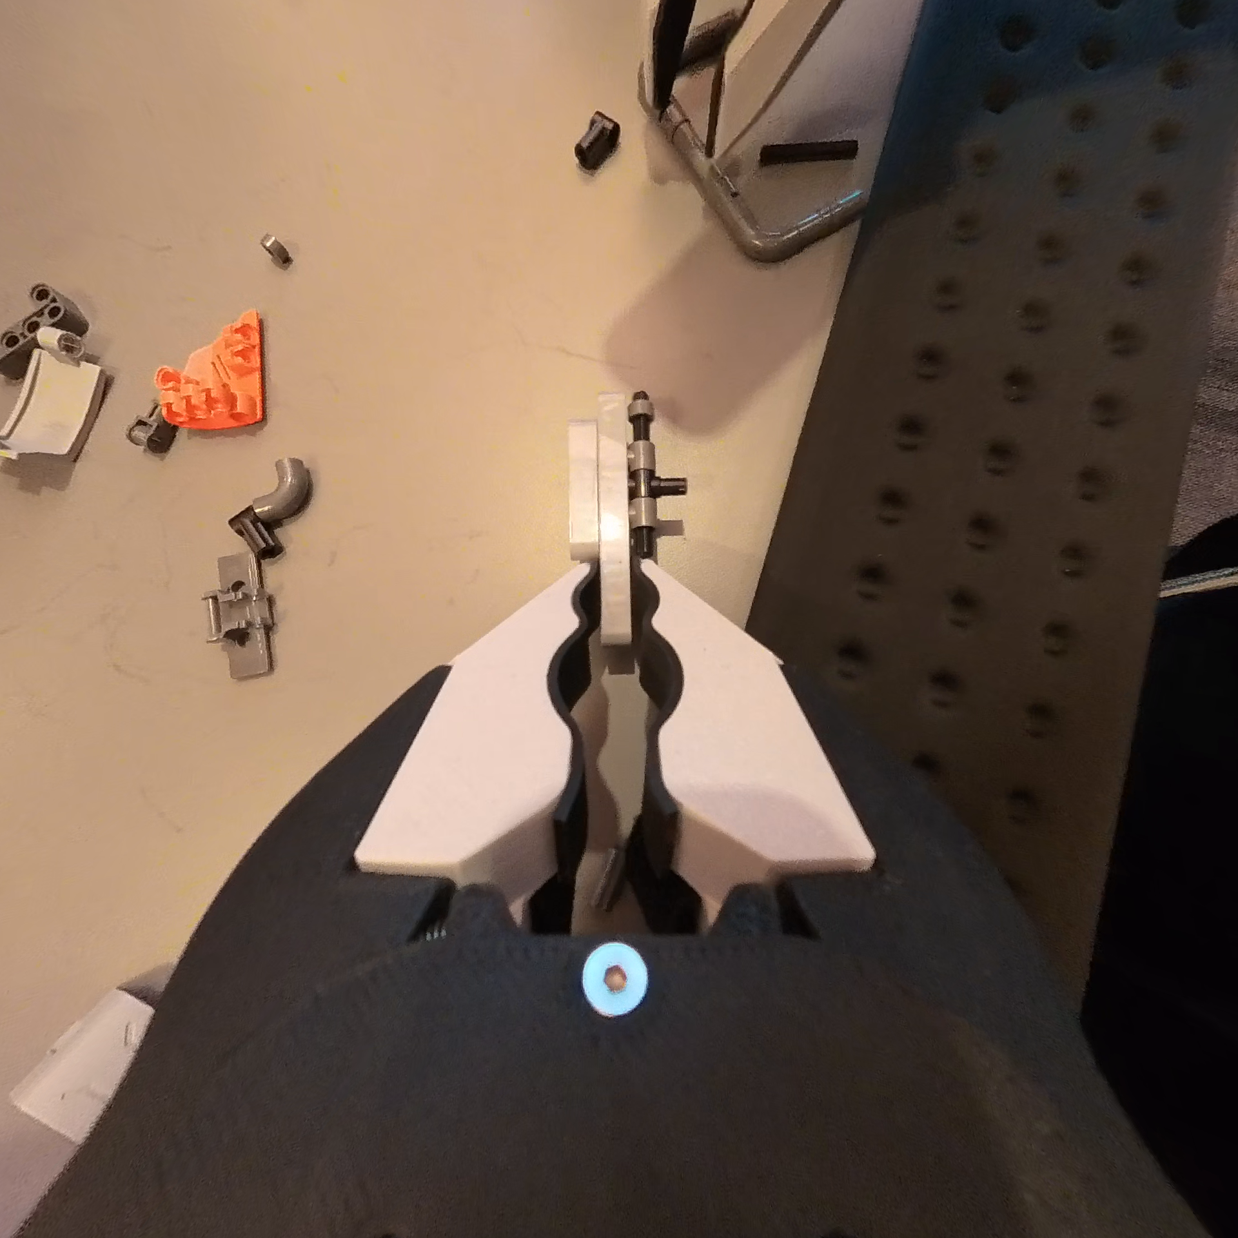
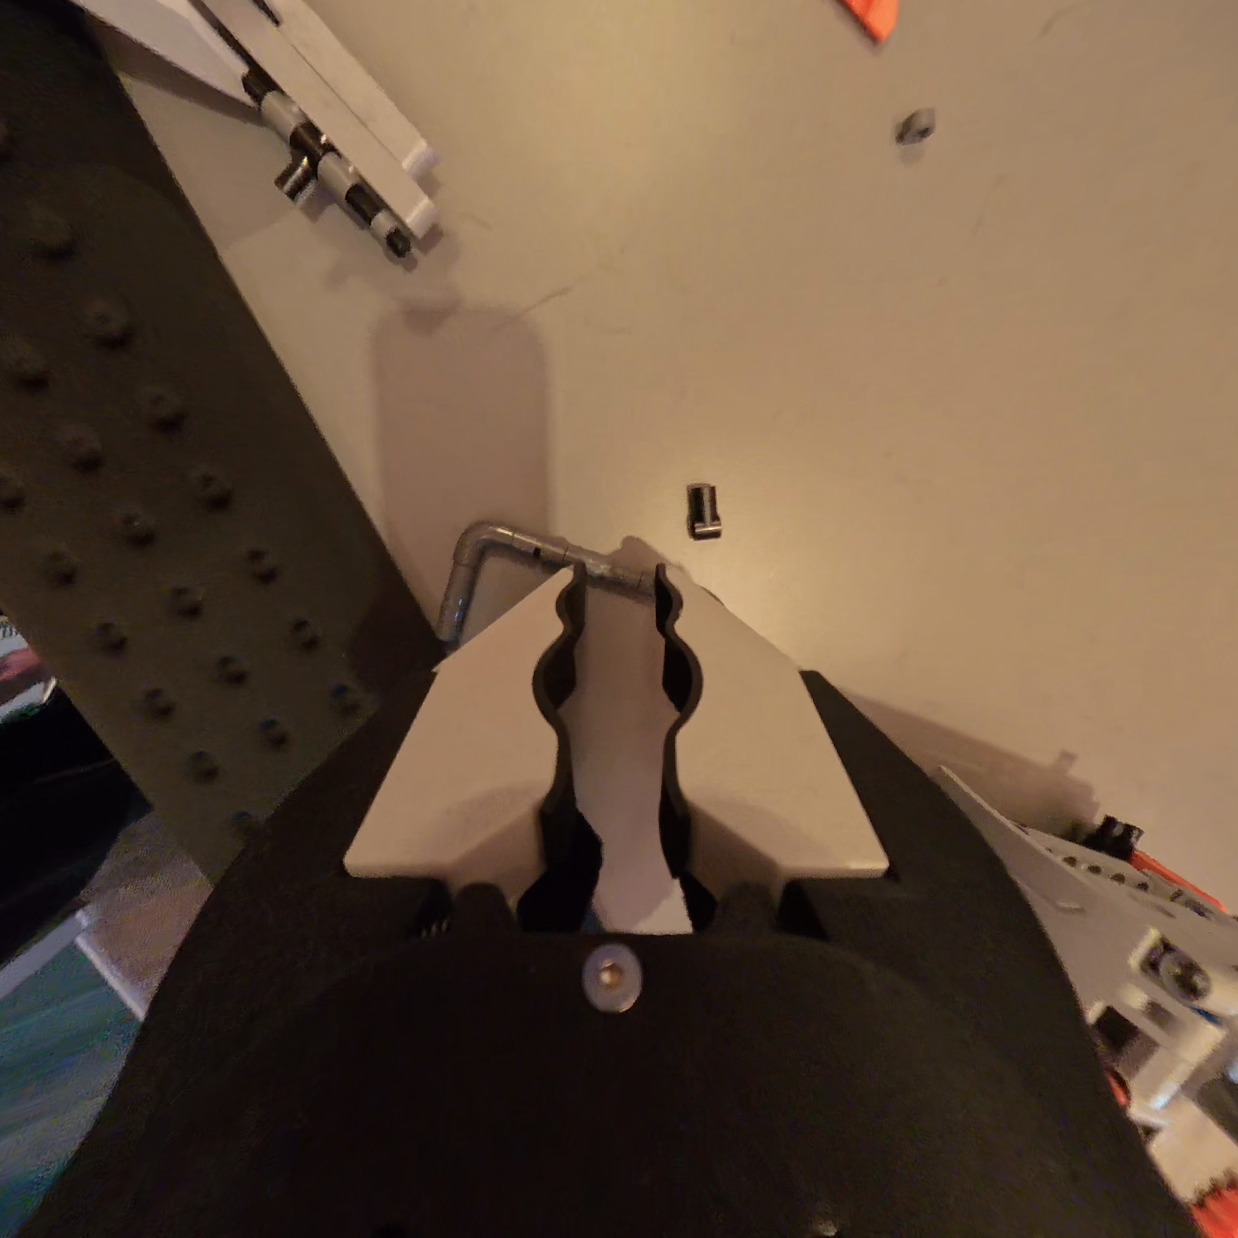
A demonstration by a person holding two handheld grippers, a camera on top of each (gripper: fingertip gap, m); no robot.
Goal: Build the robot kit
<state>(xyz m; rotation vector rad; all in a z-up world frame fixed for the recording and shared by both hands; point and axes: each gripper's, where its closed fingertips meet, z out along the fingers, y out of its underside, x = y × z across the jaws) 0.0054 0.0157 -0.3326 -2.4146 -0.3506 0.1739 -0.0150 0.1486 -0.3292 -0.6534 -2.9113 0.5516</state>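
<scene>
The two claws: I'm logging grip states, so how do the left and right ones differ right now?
The left claw is shut on a white plate assembly with a grey-and-black axle on its side; the right claw is open and holds nothing. The left claw's load sticks out past its tips above the beige table; the right claw's tips lie by a grey metal frame corner, contact unclear. Both have white fingers with wavy black pads.

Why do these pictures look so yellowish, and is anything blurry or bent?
Left wrist view: warm light, soft shadow on the table, glare on the held white plate assembly. Right wrist view: dimmer, edges smeared, the perforated panel bowed by the wide lens.
</scene>
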